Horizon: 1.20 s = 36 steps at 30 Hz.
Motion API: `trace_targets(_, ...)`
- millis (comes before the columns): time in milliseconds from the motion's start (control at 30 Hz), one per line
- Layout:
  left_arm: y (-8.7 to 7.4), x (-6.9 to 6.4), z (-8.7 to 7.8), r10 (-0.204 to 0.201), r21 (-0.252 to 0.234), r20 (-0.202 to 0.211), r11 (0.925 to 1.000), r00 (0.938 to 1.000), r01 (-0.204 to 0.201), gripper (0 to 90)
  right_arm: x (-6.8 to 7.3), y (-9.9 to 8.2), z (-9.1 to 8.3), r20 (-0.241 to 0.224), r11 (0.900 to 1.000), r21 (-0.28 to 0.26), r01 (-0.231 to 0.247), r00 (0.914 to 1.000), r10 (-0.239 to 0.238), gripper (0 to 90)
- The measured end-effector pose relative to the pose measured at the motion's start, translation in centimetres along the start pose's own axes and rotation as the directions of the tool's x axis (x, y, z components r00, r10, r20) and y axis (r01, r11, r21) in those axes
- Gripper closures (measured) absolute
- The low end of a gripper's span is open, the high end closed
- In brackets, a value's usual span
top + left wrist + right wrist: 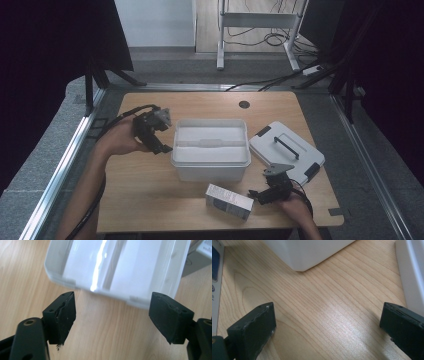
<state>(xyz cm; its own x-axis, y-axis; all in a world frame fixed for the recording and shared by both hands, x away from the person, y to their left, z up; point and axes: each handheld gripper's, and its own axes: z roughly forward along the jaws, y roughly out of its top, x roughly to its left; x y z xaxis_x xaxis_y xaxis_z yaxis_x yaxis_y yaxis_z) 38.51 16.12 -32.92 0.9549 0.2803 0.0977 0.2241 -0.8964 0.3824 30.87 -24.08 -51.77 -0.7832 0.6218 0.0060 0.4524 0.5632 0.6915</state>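
Observation:
An open white plastic bin (210, 150) stands in the middle of the wooden table (145, 195), with nothing visible inside. Its white lid (286, 150), with a black handle, lies flat just to its right. A small grey and white carton (229, 201) lies in front of the bin. My left gripper (162, 147) hovers by the bin's left wall, open, with nothing between its jaws; in its own view the left gripper (112, 320) looks down on the bin's (120, 267) rim. My right gripper (255, 195) sits low beside the carton, open. Under the right gripper (328, 332) there is bare wood.
In the right gripper view the bin's corner (312, 252) is ahead, the carton (215, 277) is at the left edge and the lid (412, 272) is at the right. A dark grommet hole (244, 104) marks the table's far side. Metal frame rails (65, 160) flank the table.

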Motion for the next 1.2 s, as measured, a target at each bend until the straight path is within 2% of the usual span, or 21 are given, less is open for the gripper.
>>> trace_targets(33,0.0,0.0,0.0,0.0,0.0,0.0,1.0,1.0,0.0,22.6,0.0,0.0,0.0,0.0,1.0,0.0,0.0,1.0,0.0,0.0)
trace_targets(67,1.5,0.1,0.4,0.028,0.013,0.016,0.9995,0.9995,-0.028,23.4,0.0,0.0,0.0,0.0,1.0,0.0,0.0,1.0,0.0,0.0)
trace_targets(100,1.5,0.1,0.4,0.028,0.013,0.016,0.9995,0.9995,-0.028,24.2,0.0,0.0,0.0,0.0,1.0,0.0,0.0,1.0,0.0,0.0)
trace_targets(167,3.0,0.1,0.9,0.055,0.027,0.019,0.9981,0.9983,-0.055,27.5,0.0,0.0,0.0,0.001,1.0,0.0,-0.005,1.0,0.005,0.0)
trace_targets(200,4.5,0.1,1.4,0.097,0.047,0.019,0.9941,0.9951,-0.098,30.2,0.0,0.0,0.0,0.002,1.0,-0.002,-0.002,1.0,0.002,0.0)
trace_targets(233,4.5,0.1,1.4,0.097,0.047,0.019,0.9941,0.9951,-0.098,32.2,0.0,0.0,0.0,0.002,1.0,-0.002,-0.002,1.0,0.002,0.0)
trace_targets(267,5.8,-0.1,2.0,0.13,0.069,0.02,0.989,0.9913,-0.131,33.5,0.0,0.0,0.0,0.003,1.0,-0.003,-0.003,1.0,0.003,0.0)
trace_targets(300,5.8,-0.1,2.0,0.13,0.069,0.02,0.989,0.9913,-0.131,34.7,0.0,0.0,0.0,0.003,1.0,-0.003,-0.003,1.0,0.003,0.0)
trace_targets(333,7.1,-0.2,2.7,0.158,0.079,0.032,0.984,0.987,-0.16,36.4,0.0,0.0,0.0,0.003,1.0,-0.003,-0.003,1.0,0.003,0.1)
trace_targets(367,7.1,-0.2,2.7,0.158,0.079,0.032,0.984,0.987,-0.16,37.2,0.0,0.0,0.0,0.004,1.0,-0.003,-0.003,1.0,0.003,0.1)
trace_targets(433,8.9,-0.4,3.9,0.185,0.102,0.057,0.9765,0.9811,-0.19,40.3,0.0,0.0,0.0,0.004,1.0,-0.004,-0.003,1.0,0.003,0.2)
trace_targets(533,10.4,-0.4,5.0,0.195,0.134,0.077,0.9698,0.9777,-0.204,44.1,0.0,0.0,0.0,0.005,1.0,-0.004,-0.003,1.0,0.003,0.3)
trace_targets(633,11.2,-0.4,5.7,0.191,0.149,0.09,0.9678,0.9774,-0.203,49.8,0.0,0.0,0.0,0.006,1.0,-0.006,-0.003,1.0,0.003,0.5)
trace_targets(767,12.3,-0.4,6.9,0.193,0.172,0.122,0.9619,0.9736,-0.212,57.5,0.0,0.0,0.0,0.006,1.0,-0.006,-0.003,1.0,0.003,0.6)
trace_targets(800,12.7,-0.4,7.6,0.195,0.186,0.134,0.958,0.9715,-0.218,60.1,0.0,0.0,0.0,0.006,1.0,-0.006,-0.002,1.0,0.002,0.6)
trace_targets(900,12.8,-0.4,8.2,0.189,0.206,0.144,0.9544,0.9715,-0.216,68.4,0.0,0.0,0.0,0.006,1.0,-0.006,-0.004,1.0,0.004,0.7)
trace_targets(933,12.9,-0.4,8.7,0.195,0.221,0.153,0.9489,0.9689,-0.225,70.0,0.0,0.0,0.0,0.006,1.0,-0.006,-0.004,1.0,0.004,0.6)
trace_targets(1000,12.9,-0.4,8.8,0.196,0.228,0.163,0.9461,0.9671,-0.23,71.7,0.0,0.0,0.0,0.006,1.0,-0.006,-0.004,1.0,0.004,0.6)
trace_targets(1033,12.9,-0.4,9.1,0.204,0.234,0.164,0.9426,0.9652,-0.239,78.3,0.0,0.0,0.0,0.006,1.0,-0.006,-0.004,1.0,0.004,0.6)
trace_targets(1167,13.0,-0.3,9.2,0.217,0.236,0.154,0.9392,0.9638,-0.25,86.7,0.0,0.0,0.0,0.006,1.0,-0.005,-0.004,1.0,0.004,0.7)
trace_targets(1200,13.1,-0.2,9.1,0.224,0.239,0.158,0.936,0.9615,-0.258,88.1,0.0,0.0,0.0,0.006,1.0,-0.006,-0.004,1.0,0.004,0.6)
